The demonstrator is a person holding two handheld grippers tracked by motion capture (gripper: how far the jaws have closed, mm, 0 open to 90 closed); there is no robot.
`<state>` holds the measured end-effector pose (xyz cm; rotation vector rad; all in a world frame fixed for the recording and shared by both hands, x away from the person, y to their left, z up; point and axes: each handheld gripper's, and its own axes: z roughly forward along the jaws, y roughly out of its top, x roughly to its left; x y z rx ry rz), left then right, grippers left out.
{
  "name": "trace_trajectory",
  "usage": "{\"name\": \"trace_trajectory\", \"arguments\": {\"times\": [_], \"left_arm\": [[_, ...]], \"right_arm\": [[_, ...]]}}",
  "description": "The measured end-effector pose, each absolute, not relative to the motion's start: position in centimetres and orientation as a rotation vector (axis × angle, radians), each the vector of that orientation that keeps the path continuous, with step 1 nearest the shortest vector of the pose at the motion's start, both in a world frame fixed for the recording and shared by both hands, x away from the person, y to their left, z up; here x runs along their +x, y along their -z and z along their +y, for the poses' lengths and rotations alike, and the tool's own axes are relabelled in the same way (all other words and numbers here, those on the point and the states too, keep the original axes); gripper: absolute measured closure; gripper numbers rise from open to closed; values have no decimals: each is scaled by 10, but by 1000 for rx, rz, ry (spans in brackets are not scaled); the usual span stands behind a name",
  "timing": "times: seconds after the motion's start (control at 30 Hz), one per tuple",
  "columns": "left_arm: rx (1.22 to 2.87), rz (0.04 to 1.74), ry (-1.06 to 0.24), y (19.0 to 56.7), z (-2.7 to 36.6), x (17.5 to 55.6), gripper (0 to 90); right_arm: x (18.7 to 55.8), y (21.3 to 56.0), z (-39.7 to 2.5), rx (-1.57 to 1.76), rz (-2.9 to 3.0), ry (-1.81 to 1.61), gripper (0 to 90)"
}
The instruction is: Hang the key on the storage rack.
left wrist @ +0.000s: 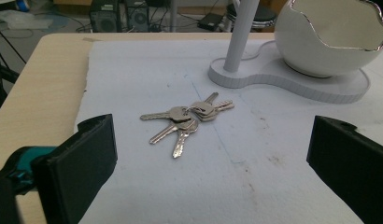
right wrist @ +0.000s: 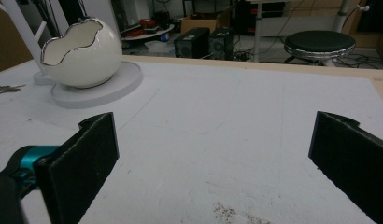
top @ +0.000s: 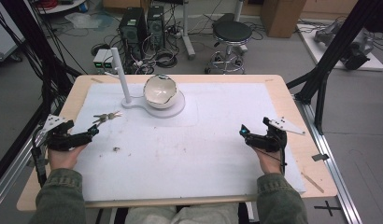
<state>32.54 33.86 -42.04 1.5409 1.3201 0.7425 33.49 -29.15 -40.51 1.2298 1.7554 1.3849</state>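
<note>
A bunch of silver keys (top: pixel 105 117) (left wrist: pixel 187 119) lies flat on the white mat, left of centre. My left gripper (top: pixel 92 131) (left wrist: pixel 213 163) hovers just short of the keys, jaws wide open and empty. Behind the keys a white egg-shaped bowl (top: pixel 159 91) (left wrist: pixel 332 37) (right wrist: pixel 82 49) with a jagged silver rim sits on a white stand base (top: pixel 175 108) that carries an upright post (top: pixel 121 77). My right gripper (top: pixel 243 132) (right wrist: pixel 213 163) is at the mat's right side, open, with nothing between its jaws. The keys (right wrist: pixel 5 88) also show at the far left of the right gripper view.
A white foam mat (top: pixel 203 140) covers most of the wooden table (top: pixel 292 112). Small dirt specks (top: pixel 116 149) (right wrist: pixel 227 213) lie on the mat. Beyond the table's far edge stand computer towers (top: pixel 133 28), a stool (top: pixel 231 35) and cables.
</note>
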Motion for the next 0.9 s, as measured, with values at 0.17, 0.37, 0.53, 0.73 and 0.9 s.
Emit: {"name": "trace_trajectory", "arguments": {"times": [0.17,0.37,0.53,0.73,0.9], "left_arm": [[1564,1336,-739,420,336,328,22],[1583,1341,-746,414,333,331,22],[1598,1338,-742,411,334,336,22],[1617,1329,-719,402,334,343,22],[1651,1310,-729,391,331,349,22]], "right_arm": [[332,404,-291,1228,1749,-1384,6],[330,403,-292,1235,1744,-1379,5],[329,403,-293,1246,1739,-1377,6],[328,403,-293,1247,1737,-1378,6],[328,403,-293,1253,1736,-1379,5]]}}
